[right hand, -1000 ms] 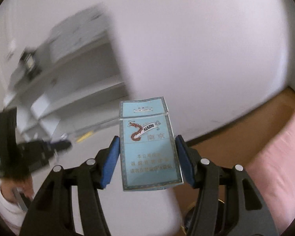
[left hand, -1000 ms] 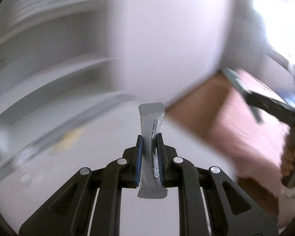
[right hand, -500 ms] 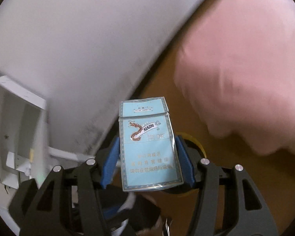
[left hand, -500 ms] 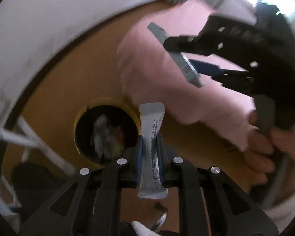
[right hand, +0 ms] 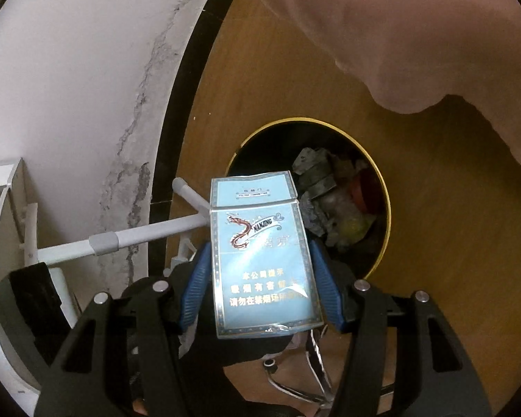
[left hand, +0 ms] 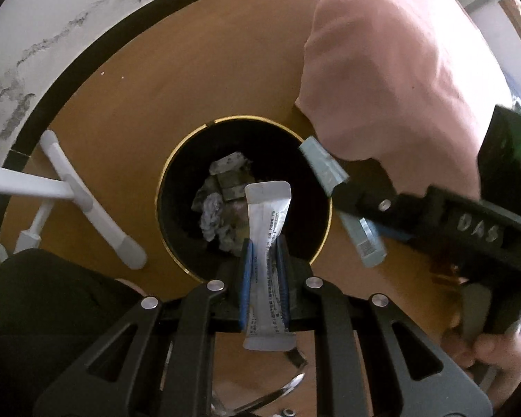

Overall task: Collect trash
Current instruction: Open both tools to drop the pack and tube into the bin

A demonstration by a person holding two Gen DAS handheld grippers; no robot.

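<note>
A warm brown wooden floor (left hand: 177, 80) meets a white wall (right hand: 69, 80) along a dark baseboard (right hand: 177, 128). The wall's paint is cracked and stained grey. White furniture legs (left hand: 87, 201) rest on the floor at the left. Pink bedding (left hand: 399, 69) hangs at the right.

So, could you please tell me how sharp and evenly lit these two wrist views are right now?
Left wrist view: the white sachet in the left tool is sharp, the right tool slightly smeared, the round black gold-rimmed bin dim inside. Right wrist view: crisp, glare on the pale blue cigarette pack; fisheye bends the wall edge.
</note>
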